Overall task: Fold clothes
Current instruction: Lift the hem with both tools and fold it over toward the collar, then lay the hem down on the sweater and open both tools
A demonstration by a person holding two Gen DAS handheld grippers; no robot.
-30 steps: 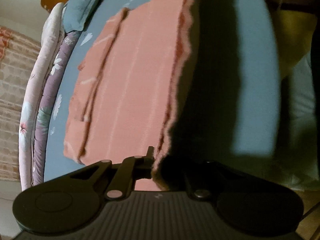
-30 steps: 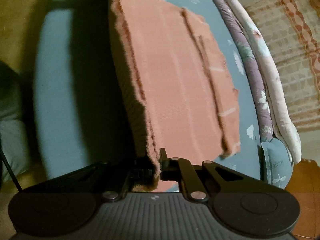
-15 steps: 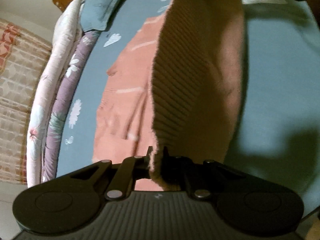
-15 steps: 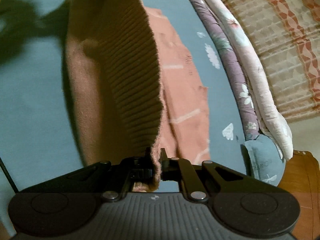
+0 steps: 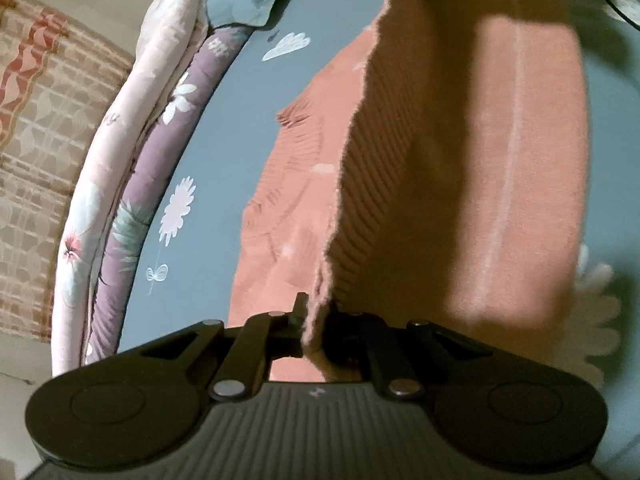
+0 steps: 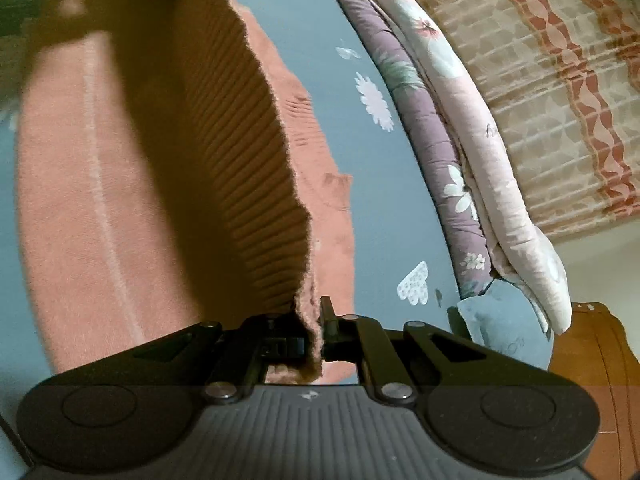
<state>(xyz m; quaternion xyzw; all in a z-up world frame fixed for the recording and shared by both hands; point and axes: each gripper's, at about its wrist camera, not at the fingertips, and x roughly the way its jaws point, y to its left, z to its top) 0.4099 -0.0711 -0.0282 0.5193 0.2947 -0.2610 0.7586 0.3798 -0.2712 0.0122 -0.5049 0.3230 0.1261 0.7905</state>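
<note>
A folded purple and pink floral quilt runs along the far edge of a blue sheet printed with white flowers, with a patterned curtain behind it. On the sheet lies a salmon-pink knitted sweater, its ribbed hem raised off the rest of the garment. The left gripper is held low over the sheet, pointing along the hem, its fingers pinched together on one end of the ribbed edge. The right gripper faces it from the opposite end, likewise clamped onto the hem, so the ribbed band hangs as a taut upright strip between the two tools. A blue pillow and wooden furniture sit at the right.
</note>
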